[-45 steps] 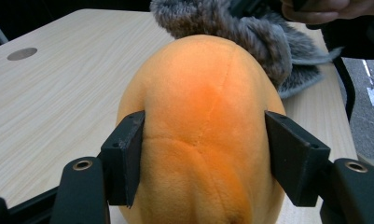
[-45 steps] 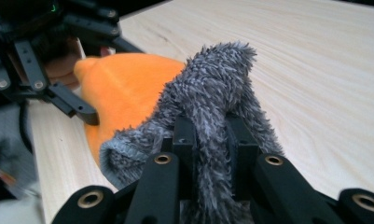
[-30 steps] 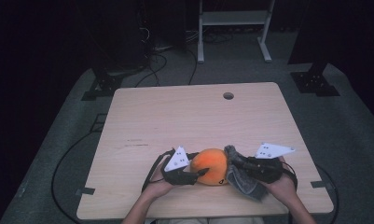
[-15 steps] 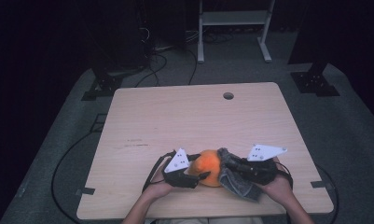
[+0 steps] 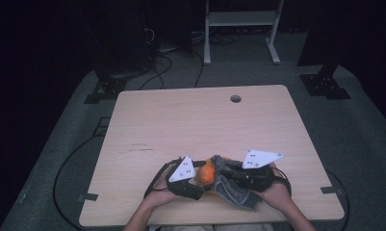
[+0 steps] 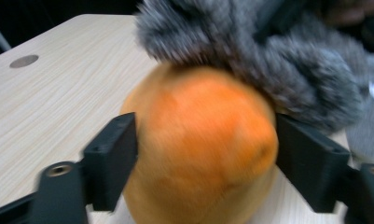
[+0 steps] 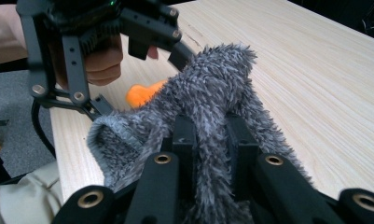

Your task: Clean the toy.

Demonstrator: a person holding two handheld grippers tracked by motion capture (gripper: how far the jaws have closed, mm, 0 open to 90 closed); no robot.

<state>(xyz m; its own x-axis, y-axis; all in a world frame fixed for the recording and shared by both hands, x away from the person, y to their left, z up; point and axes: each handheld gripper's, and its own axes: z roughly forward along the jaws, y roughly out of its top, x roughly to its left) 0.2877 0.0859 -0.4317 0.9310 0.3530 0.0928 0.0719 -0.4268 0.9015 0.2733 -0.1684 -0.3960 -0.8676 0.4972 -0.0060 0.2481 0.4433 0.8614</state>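
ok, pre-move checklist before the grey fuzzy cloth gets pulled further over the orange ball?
1. Right claw shut on the grey fuzzy cloth: ok.
2. Left claw steadying the orange ball: not ok; its jaws have just been opening, ball still between them, and a gap shows at the right jaw.
3. Cloth draped on the ball's top: ok.
4. Ball fully covered: not ok, orange still shows.
5. Ball resting on the table: cannot tell.
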